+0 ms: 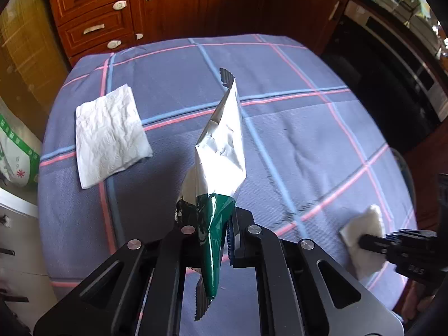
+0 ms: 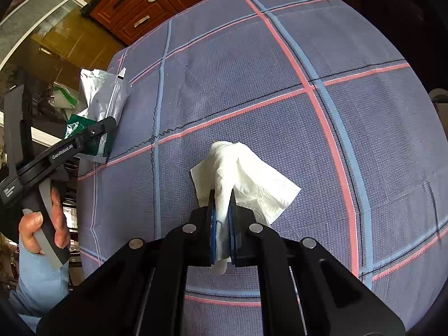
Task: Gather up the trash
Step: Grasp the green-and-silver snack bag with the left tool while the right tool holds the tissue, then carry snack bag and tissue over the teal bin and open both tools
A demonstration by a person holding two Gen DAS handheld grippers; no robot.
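My left gripper (image 1: 214,225) is shut on a torn green and silver foil wrapper (image 1: 221,145), which sticks up above the blue checked tablecloth (image 1: 294,140). A flat white napkin (image 1: 110,135) lies on the cloth to its left. My right gripper (image 2: 222,218) is shut on a crumpled white tissue (image 2: 246,179), pinched between the blue pads. In the right wrist view the left gripper (image 2: 107,124) shows at the left table edge with the wrapper (image 2: 102,95) in it. The right gripper (image 1: 364,242) and its tissue (image 1: 364,224) appear at the lower right of the left wrist view.
Wooden drawers and cabinets (image 1: 92,19) stand beyond the table's far edge. A dark oven front (image 1: 392,84) is at the right. A white and green bag (image 1: 16,151) sits off the table at the left. A hand (image 2: 42,224) in a blue sleeve holds the left gripper's handle.
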